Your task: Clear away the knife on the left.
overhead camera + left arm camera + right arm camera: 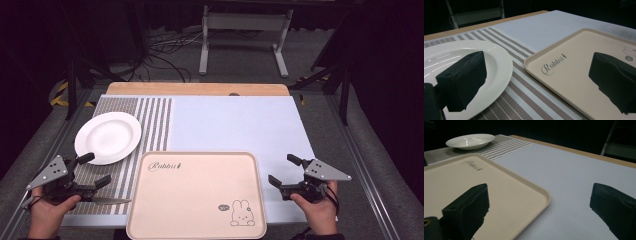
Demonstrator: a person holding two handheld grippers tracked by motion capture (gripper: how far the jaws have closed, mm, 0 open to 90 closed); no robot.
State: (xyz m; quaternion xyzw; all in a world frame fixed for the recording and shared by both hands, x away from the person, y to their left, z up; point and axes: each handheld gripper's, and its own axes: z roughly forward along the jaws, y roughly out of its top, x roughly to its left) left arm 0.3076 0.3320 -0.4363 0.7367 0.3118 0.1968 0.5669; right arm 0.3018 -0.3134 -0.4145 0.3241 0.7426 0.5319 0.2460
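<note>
While both tongs hover empty, L gripper (95, 172) gapes wide beside white plate (108, 137) on striped mat (150, 125); tray (196, 195) sits centre, just right of plate; R gripper (286, 171) gapes too. Suggest: L jaws straddle plate rim squarely, lift level, move over tray.

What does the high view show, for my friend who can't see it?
A beige rabbit tray lies empty at the table's near edge, between two open grippers, left and right. A white plate sits on a striped mat beyond the left one.
</note>
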